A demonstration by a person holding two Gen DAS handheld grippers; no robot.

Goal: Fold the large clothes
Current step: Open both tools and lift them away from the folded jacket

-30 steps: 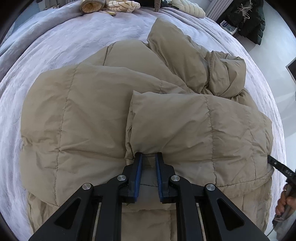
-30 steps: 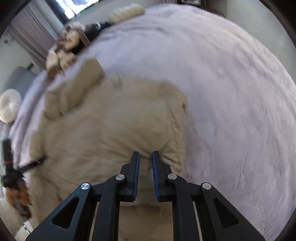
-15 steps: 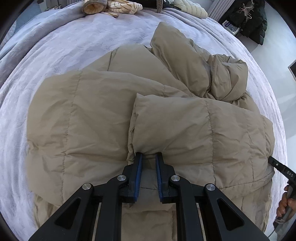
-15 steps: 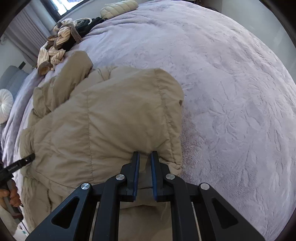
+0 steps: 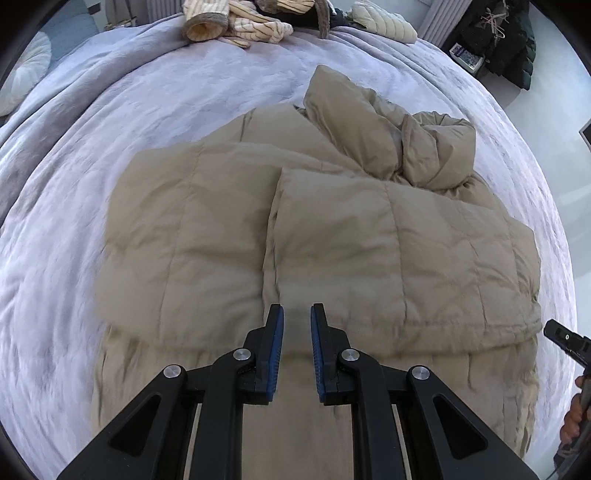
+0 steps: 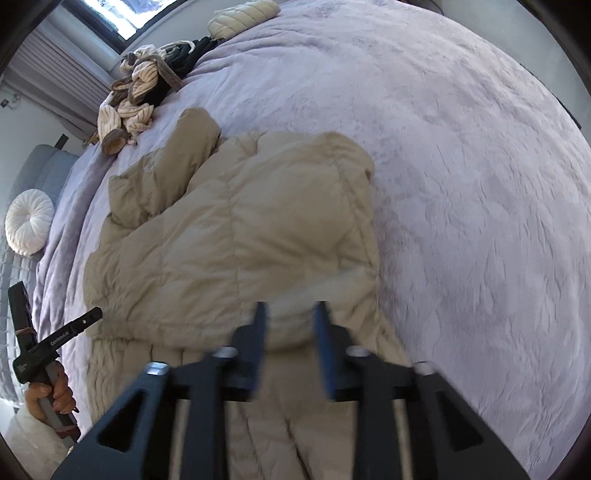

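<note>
A large tan puffer jacket (image 5: 332,236) lies on the lilac bed cover (image 5: 110,122), its lower part folded up over the body; a sleeve and the hood bunch at its far right. It also shows in the right wrist view (image 6: 240,236). My left gripper (image 5: 297,314) is slightly open, with nothing held, just above the folded edge. My right gripper (image 6: 290,308) is open and empty, blurred by motion, above the folded hem near the jacket's right side. The left gripper also shows at the right wrist view's left edge (image 6: 85,321).
A pile of striped and dark clothes (image 5: 240,22) and a cream quilted garment (image 5: 380,20) lie at the bed's far end. A round white cushion (image 6: 29,221) lies off to the left. Dark coats (image 5: 506,40) hang beyond the far right corner.
Both grippers have let go of the jacket's folded edge and drawn back from it. The right jaws opened wide; the left opened slightly. The fold stays in place.
</note>
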